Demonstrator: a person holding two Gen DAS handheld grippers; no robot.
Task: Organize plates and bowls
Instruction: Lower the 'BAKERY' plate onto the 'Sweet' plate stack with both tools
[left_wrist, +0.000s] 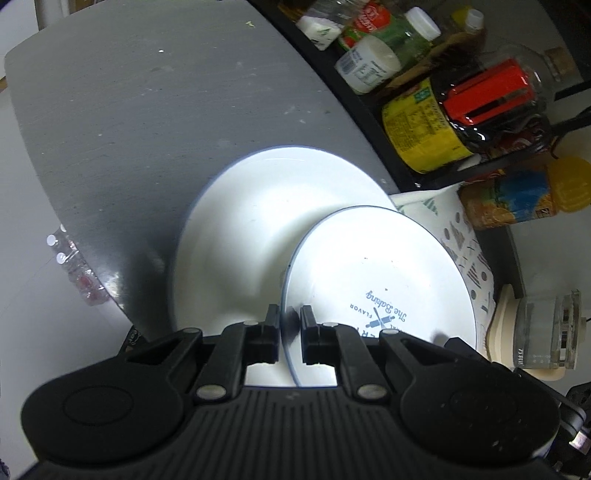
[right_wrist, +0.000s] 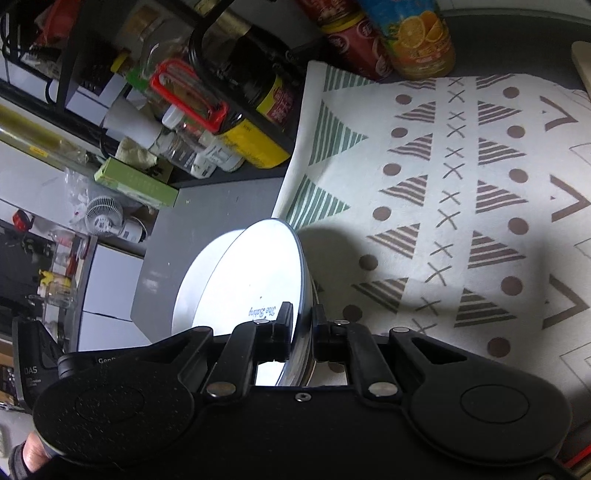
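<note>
Both grippers, left (left_wrist: 290, 319) and right (right_wrist: 301, 317), pinch the printed plate's (left_wrist: 380, 273) rim; uneven tilting risks clipping the larger plate (left_wrist: 258, 221).

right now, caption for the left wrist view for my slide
Left gripper clamps the rim of a printed white plate above a plain white plate.

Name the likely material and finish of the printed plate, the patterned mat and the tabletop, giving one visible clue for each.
Printed plate: probably enamelled metal or glazed ceramic; glossy white, thin dark rim, blue lettering, strong glare.
Patterned mat: woven cloth, matte; soft folds at its edge, printed triangles, dots and crosses.
Tabletop: hard grey surface, perhaps laminate or painted board; faint streaks and a dull sheen.
</note>
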